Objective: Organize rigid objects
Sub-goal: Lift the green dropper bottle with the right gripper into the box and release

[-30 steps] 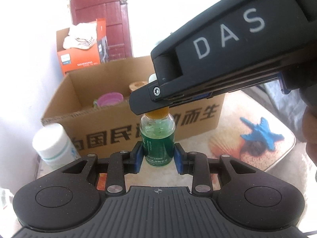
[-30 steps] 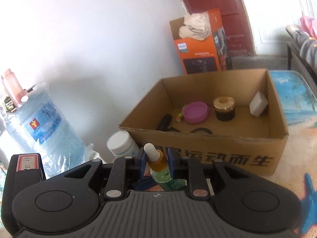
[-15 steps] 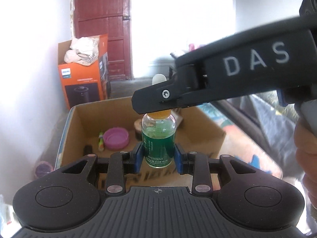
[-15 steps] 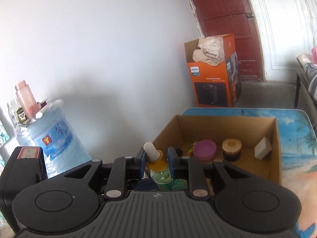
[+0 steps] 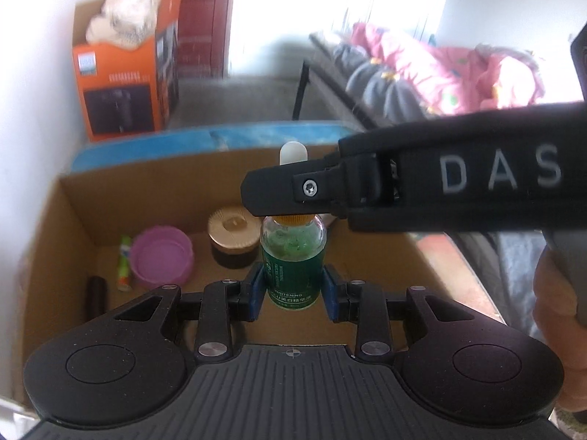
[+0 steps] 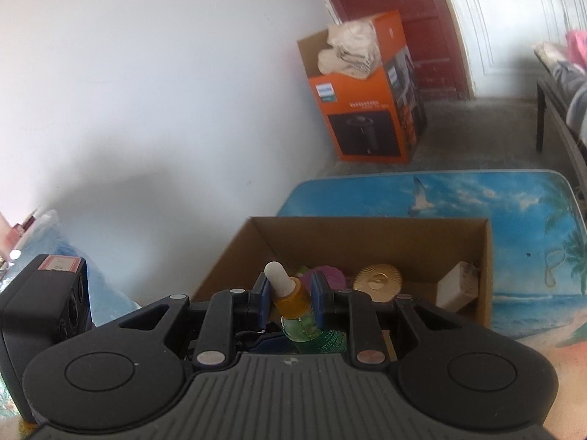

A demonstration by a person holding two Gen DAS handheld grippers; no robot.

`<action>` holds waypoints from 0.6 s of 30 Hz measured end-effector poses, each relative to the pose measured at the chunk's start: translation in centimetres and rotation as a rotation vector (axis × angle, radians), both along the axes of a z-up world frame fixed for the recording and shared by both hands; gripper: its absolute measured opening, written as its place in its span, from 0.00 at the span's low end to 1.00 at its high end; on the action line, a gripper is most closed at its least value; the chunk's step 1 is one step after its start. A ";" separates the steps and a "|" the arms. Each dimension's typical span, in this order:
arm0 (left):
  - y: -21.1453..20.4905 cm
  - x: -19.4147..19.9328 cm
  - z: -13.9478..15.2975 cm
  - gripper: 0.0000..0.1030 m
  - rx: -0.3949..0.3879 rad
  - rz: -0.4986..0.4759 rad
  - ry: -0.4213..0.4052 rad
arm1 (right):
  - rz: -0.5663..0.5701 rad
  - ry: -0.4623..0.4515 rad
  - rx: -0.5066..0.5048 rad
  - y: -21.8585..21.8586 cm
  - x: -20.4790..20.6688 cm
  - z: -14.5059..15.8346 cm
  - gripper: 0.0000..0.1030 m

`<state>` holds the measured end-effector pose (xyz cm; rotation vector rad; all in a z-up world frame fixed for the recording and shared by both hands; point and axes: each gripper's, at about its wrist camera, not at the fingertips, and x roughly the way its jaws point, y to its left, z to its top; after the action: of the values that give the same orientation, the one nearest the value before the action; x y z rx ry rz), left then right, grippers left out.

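Observation:
A green dropper bottle [image 5: 293, 256] with an amber collar and white rubber bulb hangs over the open cardboard box [image 5: 146, 187]. My left gripper [image 5: 292, 289] is shut on the bottle's body. My right gripper [image 6: 290, 295] is shut on the amber collar [image 6: 290, 299] under the bulb, and its black arm [image 5: 403, 190] crosses the left wrist view from the right. In the box lie a purple lid [image 5: 161, 255], a gold-capped dark jar [image 5: 233, 234], a thin green and white tube [image 5: 124, 262], a dark cylinder [image 5: 96, 295] and a white block [image 6: 458, 289].
The box stands on a beach-print tabletop [image 6: 532, 227] by a white wall. An orange appliance carton [image 6: 367, 110] with cloth on top sits on the floor beyond. A dark bench with pink bedding [image 5: 440, 69] runs along the right. A person's hand [image 5: 557, 293] holds the right gripper.
Both grippers carried the bottle from in front of the box's near wall to above its inside. The view now looks down into the box; the white jar at the left has left view.

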<state>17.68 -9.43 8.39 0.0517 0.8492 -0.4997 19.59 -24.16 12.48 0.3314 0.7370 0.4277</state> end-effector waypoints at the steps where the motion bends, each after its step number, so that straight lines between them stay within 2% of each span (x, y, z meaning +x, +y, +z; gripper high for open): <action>1: -0.2 0.5 -0.6 0.30 0.004 0.001 0.022 | 0.001 0.018 -0.002 -0.3 0.6 -0.7 0.24; 8: -1.0 2.7 -3.7 0.31 0.033 0.014 0.157 | 0.014 0.123 0.002 -1.7 3.4 -4.9 0.24; 16: -0.1 3.1 -4.4 0.33 0.050 0.040 0.158 | 0.027 0.218 -0.027 -1.6 4.5 -8.3 0.24; 18: -0.1 2.9 -4.3 0.39 0.049 0.041 0.147 | 0.035 0.214 -0.050 -1.2 4.2 -8.2 0.26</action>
<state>20.62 -9.57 4.10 0.0426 1.0046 -0.4486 23.83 -25.41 4.32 0.3211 0.9619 0.4097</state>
